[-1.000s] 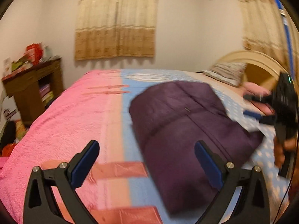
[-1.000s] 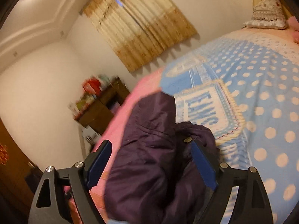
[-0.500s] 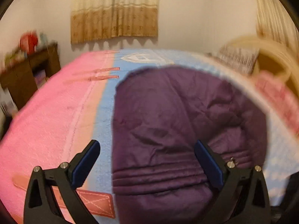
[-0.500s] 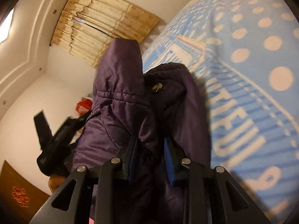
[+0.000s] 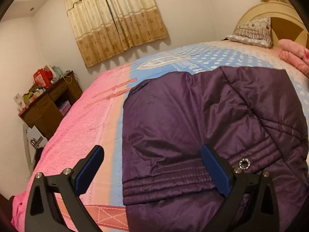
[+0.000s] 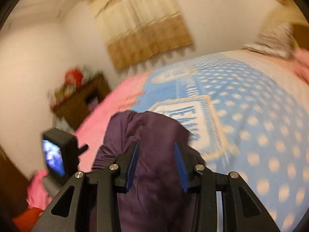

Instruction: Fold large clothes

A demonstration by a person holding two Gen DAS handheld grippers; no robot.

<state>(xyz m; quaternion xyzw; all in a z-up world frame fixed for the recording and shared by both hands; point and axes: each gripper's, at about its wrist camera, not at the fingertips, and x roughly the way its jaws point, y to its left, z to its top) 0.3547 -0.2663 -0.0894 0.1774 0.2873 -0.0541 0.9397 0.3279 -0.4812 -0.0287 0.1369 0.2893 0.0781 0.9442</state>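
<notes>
Purple jacket [image 5: 202,127] lay lower right on the bed [image 5: 81,119]. Left gripper [image 5: 152,170] spread wide, empty. Right gripper [image 6: 156,166] just parting, fabric between, unpinched. Best released fully, then fold pressed flat.

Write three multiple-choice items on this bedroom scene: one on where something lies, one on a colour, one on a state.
1. Where does the purple jacket lie?
A. on the bed
B. on the wooden desk
C. on the floor

2. What colour are the pads of the left gripper?
A. red
B. blue
C. white

3. How are the curtains at the window?
A. drawn shut
B. pulled wide open
C. taken down

Key: 1 A, the jacket rests on the pink and blue bedspread. 2 B, both pads show blue on black fingers. 3 A, the two panels meet and cover the window.
</notes>
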